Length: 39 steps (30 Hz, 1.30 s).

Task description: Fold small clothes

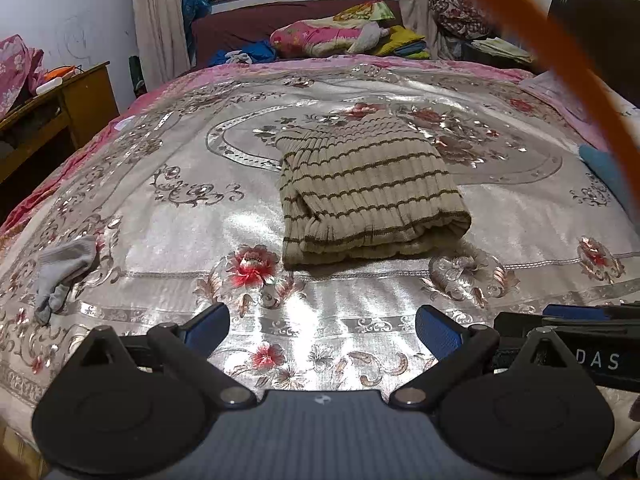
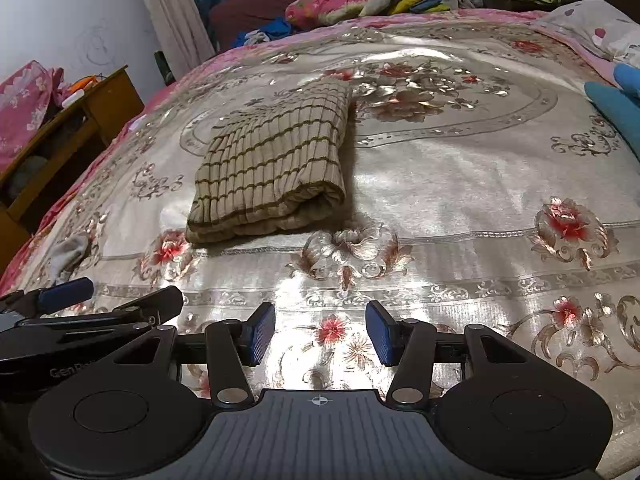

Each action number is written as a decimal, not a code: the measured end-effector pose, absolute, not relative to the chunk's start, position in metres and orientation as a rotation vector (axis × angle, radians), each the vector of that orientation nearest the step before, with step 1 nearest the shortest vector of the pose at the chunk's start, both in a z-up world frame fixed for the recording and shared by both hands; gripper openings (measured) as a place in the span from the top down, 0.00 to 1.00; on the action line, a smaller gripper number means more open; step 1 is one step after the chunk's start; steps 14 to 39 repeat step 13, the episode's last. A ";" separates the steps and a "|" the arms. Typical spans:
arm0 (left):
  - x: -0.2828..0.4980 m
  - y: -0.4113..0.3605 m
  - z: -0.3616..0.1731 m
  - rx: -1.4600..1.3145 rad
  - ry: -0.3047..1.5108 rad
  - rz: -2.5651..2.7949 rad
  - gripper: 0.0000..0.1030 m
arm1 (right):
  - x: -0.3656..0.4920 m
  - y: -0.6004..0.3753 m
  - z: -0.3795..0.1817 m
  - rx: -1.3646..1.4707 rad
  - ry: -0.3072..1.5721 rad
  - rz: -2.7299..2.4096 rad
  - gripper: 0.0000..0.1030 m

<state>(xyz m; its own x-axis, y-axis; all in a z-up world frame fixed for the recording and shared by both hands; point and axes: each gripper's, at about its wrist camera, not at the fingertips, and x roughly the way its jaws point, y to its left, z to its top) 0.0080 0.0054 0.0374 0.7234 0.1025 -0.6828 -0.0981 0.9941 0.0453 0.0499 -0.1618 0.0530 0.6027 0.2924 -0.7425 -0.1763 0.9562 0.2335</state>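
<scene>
A beige knit garment with brown stripes (image 1: 372, 196) (image 2: 272, 168) lies folded into a thick rectangle on the shiny floral bedspread (image 1: 180, 232) (image 2: 460, 208). My left gripper (image 1: 322, 330) stands wide open near the bed's front edge, a good way short of the garment, with nothing between its blue pads (image 1: 438, 336). My right gripper (image 2: 320, 334) is to its right, half open and empty, also short of the garment. Part of the left gripper (image 2: 66, 292) shows at the left of the right wrist view.
A grey sock (image 1: 60, 272) (image 2: 70, 254) lies crumpled at the left of the bed. A blue cloth (image 1: 604, 172) (image 2: 616, 112) rests at the right edge. A wooden desk (image 1: 84, 96) stands left of the bed. Piled bedding (image 1: 332, 36) lies beyond. An orange strap (image 1: 560, 52) blurs across the left view.
</scene>
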 end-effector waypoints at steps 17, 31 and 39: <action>0.008 0.005 0.037 0.006 0.755 0.116 0.00 | 0.051 -0.161 0.052 0.146 0.891 0.273 0.52; 0.008 0.005 0.037 0.006 0.755 0.116 0.00 | 0.051 -0.161 0.052 0.146 0.891 0.273 0.52; 0.008 0.005 0.037 0.006 0.755 0.116 0.00 | 0.051 -0.161 0.052 0.146 0.891 0.273 0.52</action>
